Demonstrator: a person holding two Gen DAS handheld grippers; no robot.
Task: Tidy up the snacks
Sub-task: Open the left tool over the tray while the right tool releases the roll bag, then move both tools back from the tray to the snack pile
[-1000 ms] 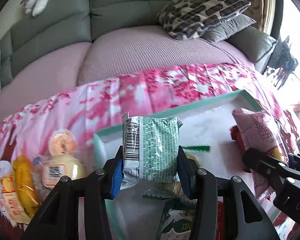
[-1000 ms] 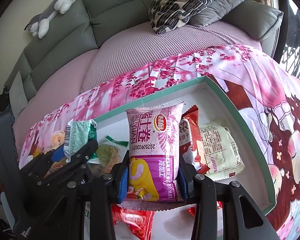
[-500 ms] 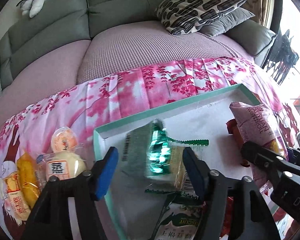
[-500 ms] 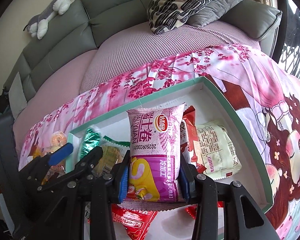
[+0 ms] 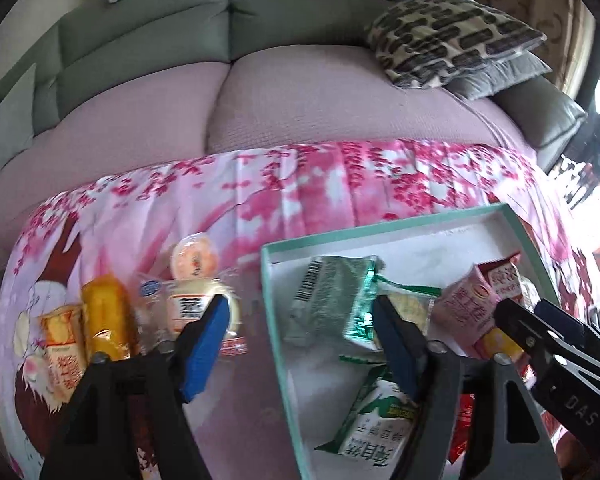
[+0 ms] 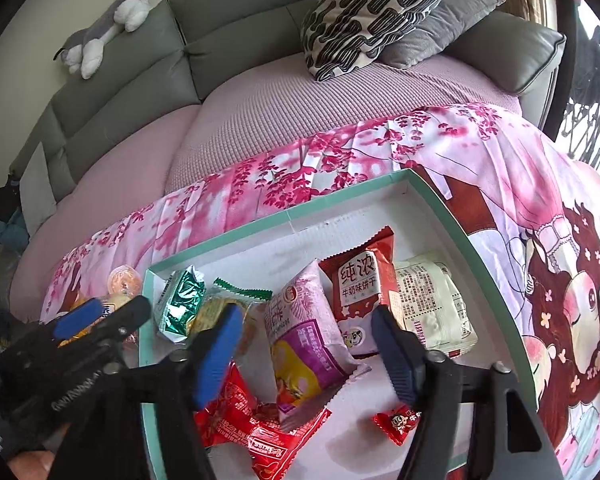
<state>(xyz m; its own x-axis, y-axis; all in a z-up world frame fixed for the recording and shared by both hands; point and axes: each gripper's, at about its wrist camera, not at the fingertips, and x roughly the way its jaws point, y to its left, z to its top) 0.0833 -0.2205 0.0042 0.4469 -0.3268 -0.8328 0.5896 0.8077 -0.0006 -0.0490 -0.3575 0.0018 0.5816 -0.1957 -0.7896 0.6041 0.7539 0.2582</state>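
Note:
A white tray with a teal rim (image 5: 269, 280) lies on the pink flowered cloth. Inside it rests a green foil packet (image 5: 332, 300), tilted on its side. My left gripper (image 5: 300, 318) hangs just above it with its jaws opening and the pads clear of the packet. A pink and purple snack bag (image 6: 304, 332) lies in the tray (image 6: 476, 248) between the opening jaws of my right gripper (image 6: 306, 320); neither pad touches it. The green packet (image 6: 178, 304) and the left gripper (image 6: 112, 312) also show at the left of the right wrist view.
Loose snacks lie on the cloth left of the tray: a jelly cup (image 5: 194, 256), a yellow cake (image 5: 104, 320), a white bun pack (image 5: 192, 304). Red (image 6: 360, 280) and pale (image 6: 432, 304) packets also fill the tray. A grey sofa with cushions (image 6: 364, 12) stands behind.
Both grippers opened and let go. The green packet dropped from the left gripper into the tray; the pink bag fell from upright to lying. The left gripper drew back and left.

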